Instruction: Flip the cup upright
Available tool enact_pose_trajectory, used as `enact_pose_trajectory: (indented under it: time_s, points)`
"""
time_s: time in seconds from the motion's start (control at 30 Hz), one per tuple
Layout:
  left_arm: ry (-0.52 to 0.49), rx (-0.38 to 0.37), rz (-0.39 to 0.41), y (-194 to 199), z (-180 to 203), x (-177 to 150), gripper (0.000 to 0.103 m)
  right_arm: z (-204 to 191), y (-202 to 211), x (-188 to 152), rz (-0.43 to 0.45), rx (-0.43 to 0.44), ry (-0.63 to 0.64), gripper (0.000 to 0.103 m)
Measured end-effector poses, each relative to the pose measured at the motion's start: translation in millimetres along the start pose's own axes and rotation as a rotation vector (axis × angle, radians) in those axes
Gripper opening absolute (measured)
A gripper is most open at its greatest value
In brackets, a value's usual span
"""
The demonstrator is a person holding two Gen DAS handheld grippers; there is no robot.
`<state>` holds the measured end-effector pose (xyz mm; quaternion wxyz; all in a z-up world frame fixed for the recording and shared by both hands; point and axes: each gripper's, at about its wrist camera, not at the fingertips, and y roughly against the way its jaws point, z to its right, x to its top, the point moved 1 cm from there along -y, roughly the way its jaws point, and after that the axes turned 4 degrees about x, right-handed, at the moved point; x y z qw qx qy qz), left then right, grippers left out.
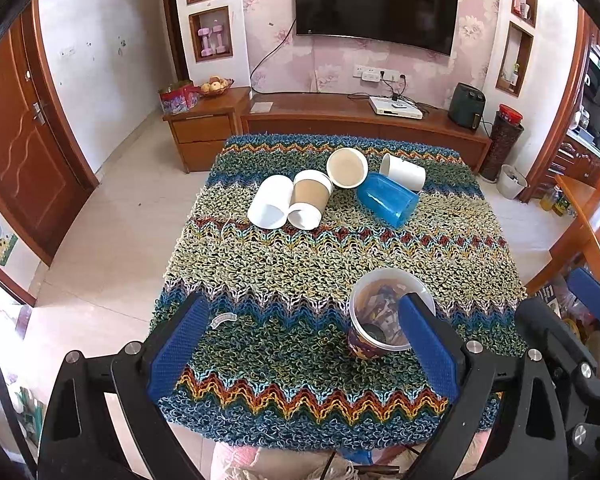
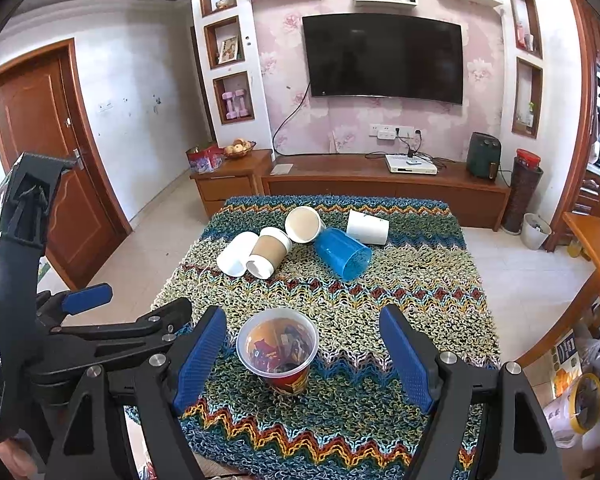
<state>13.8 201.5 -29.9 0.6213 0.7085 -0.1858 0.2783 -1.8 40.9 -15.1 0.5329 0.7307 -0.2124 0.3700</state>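
A printed red cup (image 2: 278, 350) stands upright on the knitted cloth (image 2: 360, 280), between the open fingers of my right gripper (image 2: 304, 356), untouched. In the left wrist view the same cup (image 1: 384, 316) stands partly behind the right finger of my open, empty left gripper (image 1: 308, 344). Further back several cups lie on their sides: a white cup (image 2: 234, 258), a brown-sleeved paper cup (image 2: 268, 256), a paper cup with its mouth facing me (image 2: 303, 225), a blue plastic cup (image 2: 342, 252) and a white cup (image 2: 368, 227).
The table ends just behind the tipped cups; a wooden TV cabinet (image 2: 380, 184) stands beyond. A wooden table (image 2: 596, 248) is at the right. My left gripper's body (image 2: 80, 320) shows at the left of the right wrist view.
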Motion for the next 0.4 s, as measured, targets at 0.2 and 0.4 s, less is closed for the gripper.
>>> enact_pose_trajectory:
  time_s: [0.2, 0.4]
  points:
    - [0.003, 0.011, 0.004, -0.7, -1.0, 1.8, 0.097, 1.1, -3.4, 1.4, -0.004, 0.002, 0.000, 0.079]
    - [-0.007, 0.013, 0.014, -0.4, -0.4, 2.4, 0.097, 3.1, -6.1, 1.9, -0.006, -0.001, -0.008, 0.079]
